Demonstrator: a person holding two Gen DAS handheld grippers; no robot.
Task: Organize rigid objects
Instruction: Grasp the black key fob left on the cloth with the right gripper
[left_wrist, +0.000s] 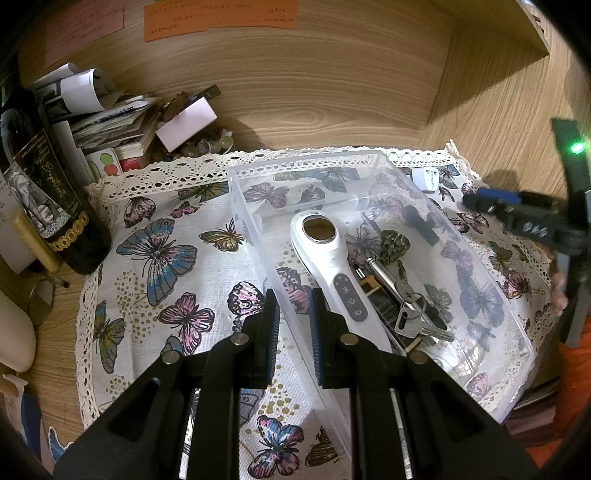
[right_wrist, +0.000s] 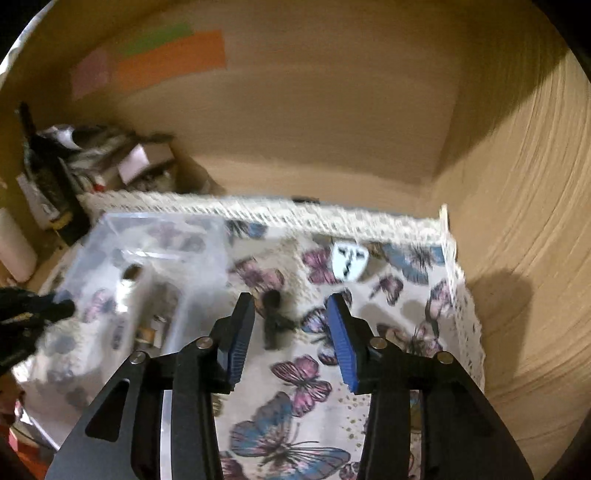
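Left view only: clear plastic bin (left_wrist: 480, 325) sharp, holding a white handheld device (left_wrist: 332, 266), a bunch of keys (left_wrist: 413, 317) and a black stick (left_wrist: 421, 225).
Right view only: blurred; a white plug adapter (right_wrist: 349, 260) lay on the butterfly cloth (right_wrist: 303, 373), upper centre.
Device axis: long axis ran from upper left to lower right, round head toward the top.
Left tongs (left_wrist: 293, 314): low centre, clamped on the bin's near wall.
Right tongs (right_wrist: 290, 325): pitched downward, apart, nothing between them.
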